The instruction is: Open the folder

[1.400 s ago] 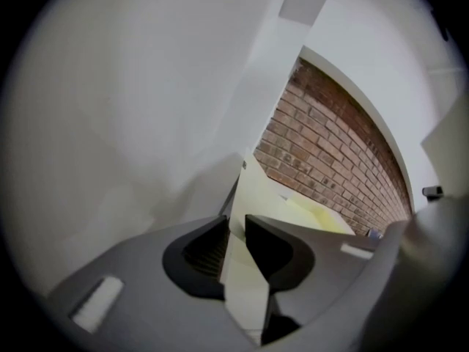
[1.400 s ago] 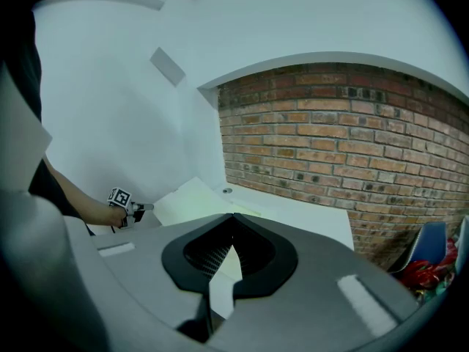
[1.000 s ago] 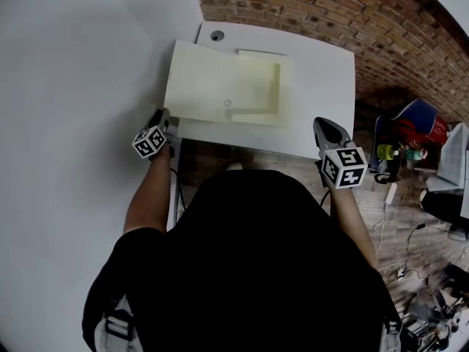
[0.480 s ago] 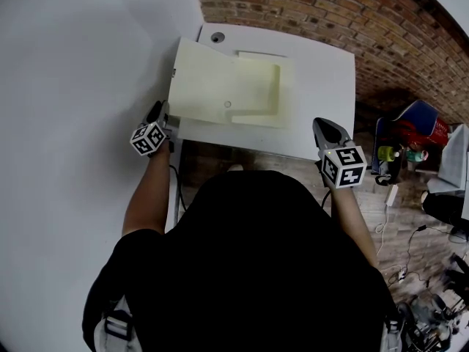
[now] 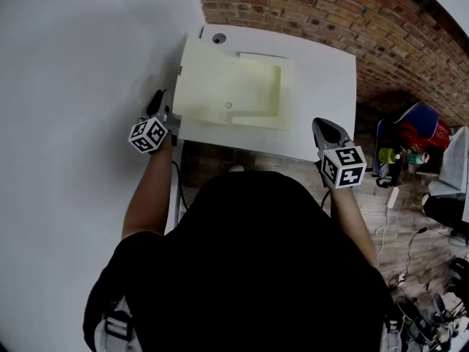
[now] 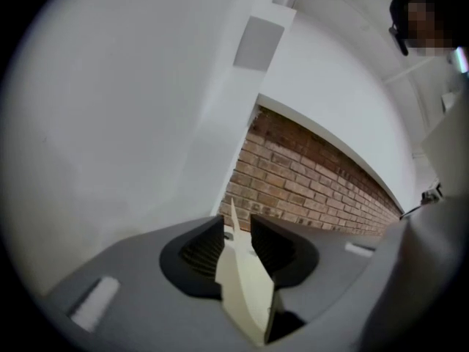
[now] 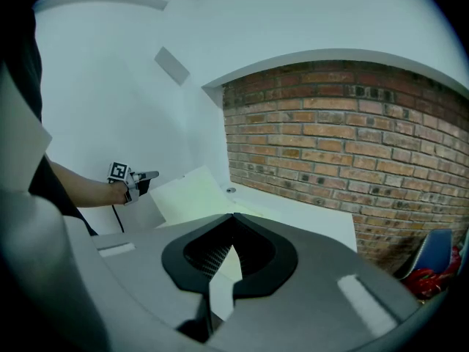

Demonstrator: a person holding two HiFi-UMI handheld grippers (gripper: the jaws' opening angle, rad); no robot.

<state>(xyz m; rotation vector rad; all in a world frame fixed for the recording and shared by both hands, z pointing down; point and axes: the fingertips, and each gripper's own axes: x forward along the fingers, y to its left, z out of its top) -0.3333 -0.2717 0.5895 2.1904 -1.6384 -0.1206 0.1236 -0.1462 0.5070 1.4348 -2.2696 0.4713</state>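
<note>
A pale yellow folder (image 5: 220,86) lies on the white table (image 5: 326,79). Its cover (image 6: 245,284) is tilted up at the left edge, and an inner pocket (image 5: 258,86) shows on the right half. My left gripper (image 5: 165,108) is at the folder's left edge, shut on the cover; in the left gripper view the thin sheet stands pinched between the pads (image 6: 238,229). My right gripper (image 5: 320,125) hovers over the table's near right corner, apart from the folder. Its tips meet (image 7: 233,217) with nothing held. The right gripper view shows the left gripper (image 7: 146,176) at the raised cover (image 7: 187,193).
A white wall (image 5: 73,64) stands close on the left and a brick wall (image 5: 330,13) behind the table. A round grommet (image 5: 218,38) sits at the table's far left corner. A blue chair with red items (image 5: 418,127) and cables lie on the floor at right.
My left gripper has risen with the cover's left edge, which now stands higher and has swung toward the folder's middle. The right gripper has not moved.
</note>
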